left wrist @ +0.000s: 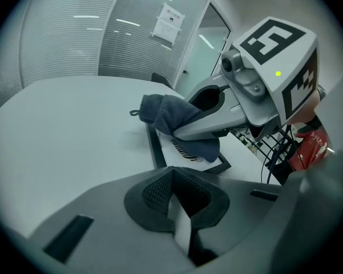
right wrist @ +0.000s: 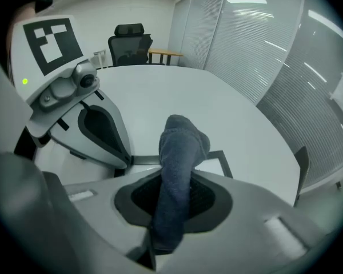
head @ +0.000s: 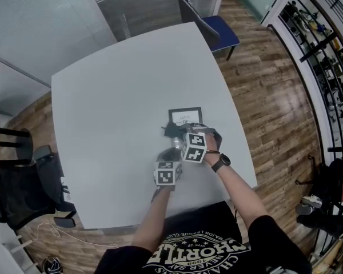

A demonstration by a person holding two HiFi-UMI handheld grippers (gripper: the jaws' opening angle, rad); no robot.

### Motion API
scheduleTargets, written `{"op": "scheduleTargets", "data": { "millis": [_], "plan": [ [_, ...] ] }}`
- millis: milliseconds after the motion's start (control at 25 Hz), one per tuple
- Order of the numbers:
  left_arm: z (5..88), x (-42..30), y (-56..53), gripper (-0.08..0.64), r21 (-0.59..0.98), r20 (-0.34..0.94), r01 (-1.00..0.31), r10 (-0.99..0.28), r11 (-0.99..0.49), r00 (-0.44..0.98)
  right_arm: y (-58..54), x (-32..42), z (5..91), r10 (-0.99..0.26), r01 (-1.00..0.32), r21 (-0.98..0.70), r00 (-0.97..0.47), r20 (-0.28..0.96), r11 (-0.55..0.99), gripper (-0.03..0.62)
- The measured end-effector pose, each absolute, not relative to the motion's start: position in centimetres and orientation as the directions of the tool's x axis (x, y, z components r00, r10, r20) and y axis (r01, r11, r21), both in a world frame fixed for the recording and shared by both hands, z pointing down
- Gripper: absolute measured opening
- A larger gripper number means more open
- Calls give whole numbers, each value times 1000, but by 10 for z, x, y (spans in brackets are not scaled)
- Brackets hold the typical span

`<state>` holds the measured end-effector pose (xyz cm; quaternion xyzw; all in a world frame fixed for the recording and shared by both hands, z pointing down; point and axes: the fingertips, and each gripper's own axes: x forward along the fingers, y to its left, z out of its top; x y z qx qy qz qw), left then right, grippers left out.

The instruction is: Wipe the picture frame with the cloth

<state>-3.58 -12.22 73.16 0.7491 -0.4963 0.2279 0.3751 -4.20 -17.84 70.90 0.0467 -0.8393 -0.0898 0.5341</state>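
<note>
Picture frame (head: 186, 116) lies flat and face up on the white counter (head: 120, 96), at its near right part, just ahead of us. Its long axis runs left to right across our view, with the short sides pointing away from us. We cannot tell which long edge is the top of the print. Right tongs (head: 180, 133) are clamped tight on the dark blue cloth (head: 172, 131). A bunched wad sticks out past the tips and droops onto the near left part of the frame, where it appears to rest on the glass and the black border. Left tongs (head: 171, 155) sit just beside the right ones, on the near side of the frame. Their pads are closed together with nothing between them, and they are not on the frame. We judge the step in hand to be the wipe itself, with the cloth at contact and most of the face uncovered. The next move calls for dragging the wad along the long axis toward the right border under light downward pressure. The frame may slide, so the left tongs could press on a corner to steady it.
</note>
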Motion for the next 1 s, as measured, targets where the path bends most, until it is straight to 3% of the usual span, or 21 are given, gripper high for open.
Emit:
{"op": "scheduleTargets", "data": {
  "millis": [400, 1000],
  "plan": [
    [733, -36, -122, 5, 335, 709, -913, -576, -232, 407, -166, -50, 731, -141, 130, 201, -366, 920, 971, 75],
    [733, -35, -123, 5, 325, 709, -917, -582, -230, 397, -180, 42, 729, -219, -43, 215, -275, 936, 976, 75]
  ]
}}
